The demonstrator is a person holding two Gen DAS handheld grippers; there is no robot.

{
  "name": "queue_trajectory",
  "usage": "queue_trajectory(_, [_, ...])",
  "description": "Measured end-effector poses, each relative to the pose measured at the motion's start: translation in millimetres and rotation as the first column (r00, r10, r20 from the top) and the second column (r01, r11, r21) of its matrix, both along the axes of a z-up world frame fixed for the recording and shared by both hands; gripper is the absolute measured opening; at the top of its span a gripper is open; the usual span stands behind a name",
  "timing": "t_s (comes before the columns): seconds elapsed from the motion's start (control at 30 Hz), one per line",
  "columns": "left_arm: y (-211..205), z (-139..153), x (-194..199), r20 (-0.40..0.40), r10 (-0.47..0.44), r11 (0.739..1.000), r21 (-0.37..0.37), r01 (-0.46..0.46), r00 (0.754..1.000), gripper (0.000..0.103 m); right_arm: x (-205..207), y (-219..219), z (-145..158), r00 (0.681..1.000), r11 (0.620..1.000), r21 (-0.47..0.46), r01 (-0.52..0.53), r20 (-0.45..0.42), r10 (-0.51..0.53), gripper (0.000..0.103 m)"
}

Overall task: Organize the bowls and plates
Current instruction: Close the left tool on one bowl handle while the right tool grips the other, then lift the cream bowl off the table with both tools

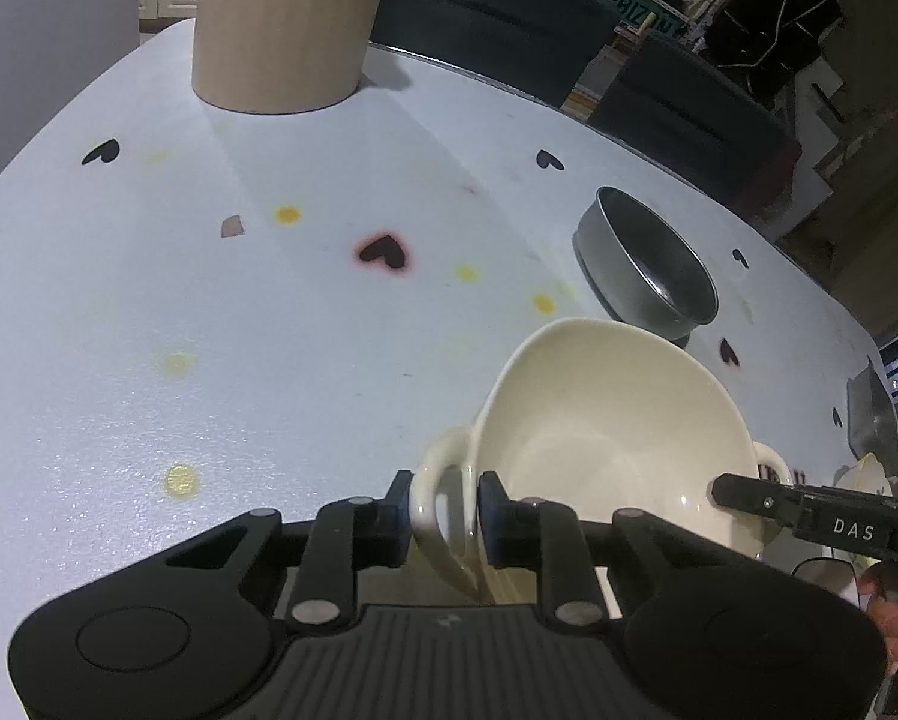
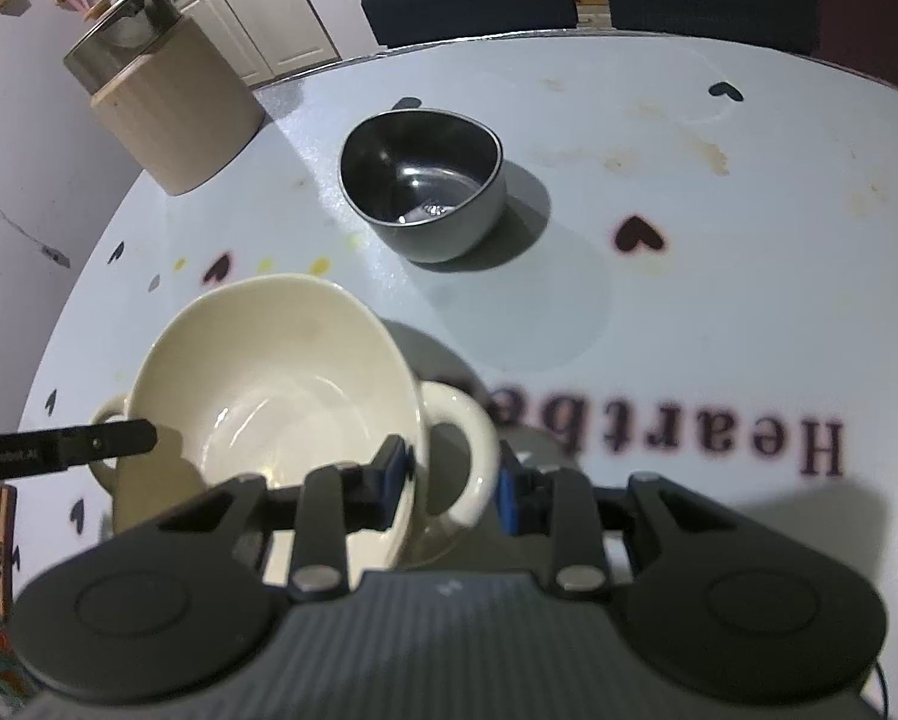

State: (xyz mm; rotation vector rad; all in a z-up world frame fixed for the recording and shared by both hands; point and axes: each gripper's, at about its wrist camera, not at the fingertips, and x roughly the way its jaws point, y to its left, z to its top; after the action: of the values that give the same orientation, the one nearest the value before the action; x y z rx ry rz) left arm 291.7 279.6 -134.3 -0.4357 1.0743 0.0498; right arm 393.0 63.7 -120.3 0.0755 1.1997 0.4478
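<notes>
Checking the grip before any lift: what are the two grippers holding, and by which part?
Both hold the cream bowl. The left gripper clamps one loop handle; the right gripper clamps the opposite handle.

The right gripper (image 1: 742,495), reaching in at four o'clock of the left wrist view, bears the white letters "DAS" (image 1: 853,530) on its black finger. At one o'clock, behind the chairs, a green sign (image 1: 643,12) shows letters that seem to read "RIZON"; its start is hidden. In the right wrist view, the table cover (image 2: 718,300) carries the dark printed word "Heartbe" (image 2: 670,438), upside down, at four o'clock, its end hidden by the bowl's handle. The left gripper's finger (image 2: 89,444) at nine o'clock has small white print, too blurred to read.
</notes>
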Motion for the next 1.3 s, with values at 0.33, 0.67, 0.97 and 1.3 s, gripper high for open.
queue_trajectory(0.33, [15.8, -11.5, -0.3, 0.023, -0.005, 0.993, -0.120, 0.008, 1.000, 0.021, 6.1, -15.3, -7.4, 0.999, 0.996, 0.092, -0.018, -0.036, 0.021, 0.031])
queue_trajectory(0.67, [20.5, -17.1, 2.2, 0.033, -0.015, 0.985, -0.173, 0.020, 0.999, 0.019, 10.7, -25.3, -12.5, 0.996, 0.987, 0.157, -0.029, -0.073, 0.041, 0.028])
queue_trajectory(0.97, [15.8, -13.9, 1.7, 0.017, -0.013, 0.990, -0.143, 0.016, 1.000, 0.019, 7.9, -19.0, -10.0, 0.998, 0.990, 0.136, -0.021, -0.050, 0.028, 0.028])
queue_trajectory(1.3, [11.3, 2.8, -2.5, 0.069, -0.003, 0.993, -0.116, 0.011, 0.998, 0.019, -0.4, -19.0, 1.5, 1.000, 0.991, 0.129, -0.020, -0.003, 0.020, 0.028])
